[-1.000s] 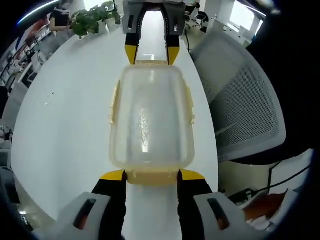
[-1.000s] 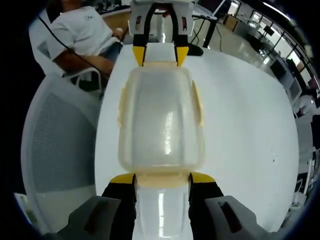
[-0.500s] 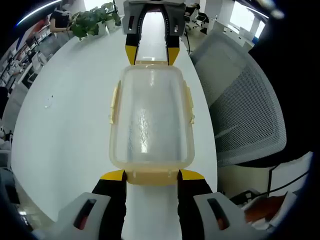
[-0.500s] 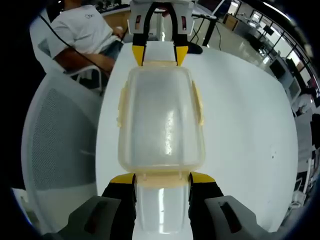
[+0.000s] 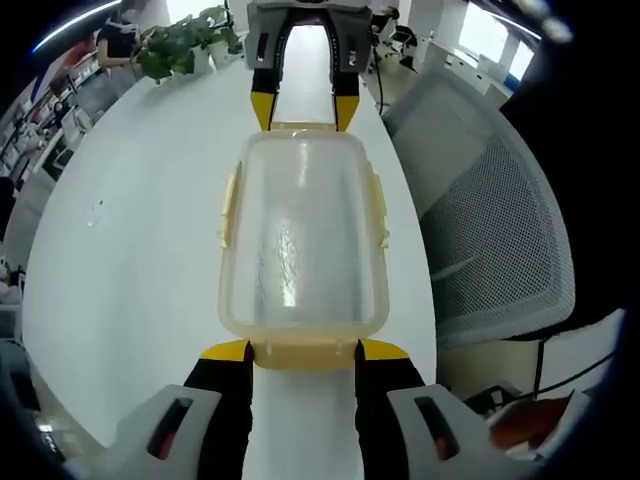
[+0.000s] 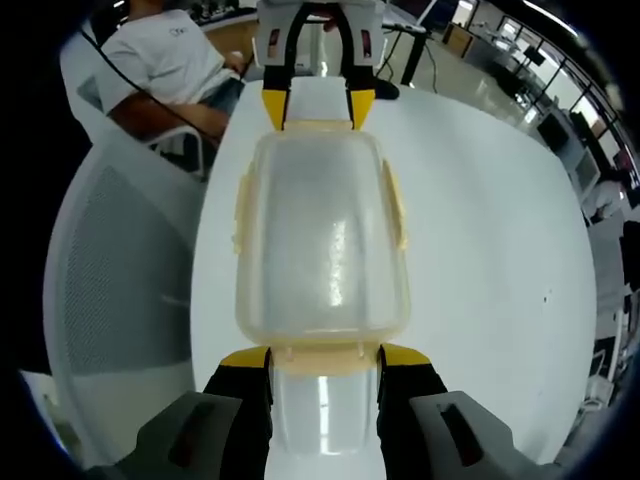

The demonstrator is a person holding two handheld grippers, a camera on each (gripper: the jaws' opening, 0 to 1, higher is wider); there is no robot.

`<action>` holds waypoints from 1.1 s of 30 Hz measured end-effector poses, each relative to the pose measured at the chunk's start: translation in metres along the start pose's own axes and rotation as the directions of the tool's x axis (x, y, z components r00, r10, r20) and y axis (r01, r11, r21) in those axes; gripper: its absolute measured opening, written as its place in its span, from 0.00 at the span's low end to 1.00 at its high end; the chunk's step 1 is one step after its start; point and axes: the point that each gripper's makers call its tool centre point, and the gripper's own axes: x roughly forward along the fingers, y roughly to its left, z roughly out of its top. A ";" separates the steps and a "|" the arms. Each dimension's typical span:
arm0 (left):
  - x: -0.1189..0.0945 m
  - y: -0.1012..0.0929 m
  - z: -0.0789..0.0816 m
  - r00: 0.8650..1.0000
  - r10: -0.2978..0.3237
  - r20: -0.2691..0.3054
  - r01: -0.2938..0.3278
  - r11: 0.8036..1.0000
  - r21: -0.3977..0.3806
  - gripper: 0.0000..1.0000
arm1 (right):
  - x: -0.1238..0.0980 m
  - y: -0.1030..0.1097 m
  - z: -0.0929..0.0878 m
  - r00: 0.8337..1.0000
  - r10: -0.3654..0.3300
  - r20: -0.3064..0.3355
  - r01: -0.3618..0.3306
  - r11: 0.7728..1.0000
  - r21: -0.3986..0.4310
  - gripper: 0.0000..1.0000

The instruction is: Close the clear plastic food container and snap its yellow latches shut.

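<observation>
1. The clear plastic food container (image 5: 303,235) lies on the white table (image 5: 130,240), lid on, directly ahead of the left gripper (image 5: 303,352) in the left gripper view. In the right gripper view the same container (image 6: 322,240) lies directly ahead of the right gripper (image 6: 324,358).

2. The left gripper stands with its jaws at a moderate spread, the two yellow tips bracketing the near end latch (image 5: 303,354). The tips sit at the two ends of the latch flap; whether they press it cannot be told.

3. The right gripper stands at a like spread. Its yellow tips flank the end latch (image 6: 322,358) at the opposite short end of the container. No jaw encloses the container body.

4. Each view carries the other gripper at the far end of the container: the right gripper (image 5: 303,108) beyond the container in the left gripper view, the left gripper (image 6: 318,108) beyond it in the right gripper view. The two tools oppose each other along the long axis, which probably braces the container against sliding while an end latch is pushed.

5. The side latches (image 5: 229,208) on the long edges appear to lie close against the wall. Whether they are fully snapped cannot be confirmed.

6. Judgement: the lid is seated, and the end latches are the step in hand.

7. A mesh office chair (image 5: 490,220) stands beside the table, off to one side of both tools.
</observation>
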 end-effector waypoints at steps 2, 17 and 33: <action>0.001 0.000 0.002 1.000 -0.003 0.000 0.003 1.000 -0.003 0.39 | 0.000 -0.001 -0.002 1.000 0.001 0.000 -0.001 1.000 -0.003 0.39; 0.011 0.001 0.022 1.000 -0.015 -0.004 0.015 1.000 -0.009 0.39 | -0.006 -0.002 -0.023 1.000 0.015 0.002 -0.015 1.000 0.000 0.39; 0.024 0.000 0.046 0.999 -0.028 -0.022 0.027 1.000 -0.003 0.39 | -0.008 0.001 -0.051 0.999 0.032 0.010 -0.032 0.999 0.020 0.39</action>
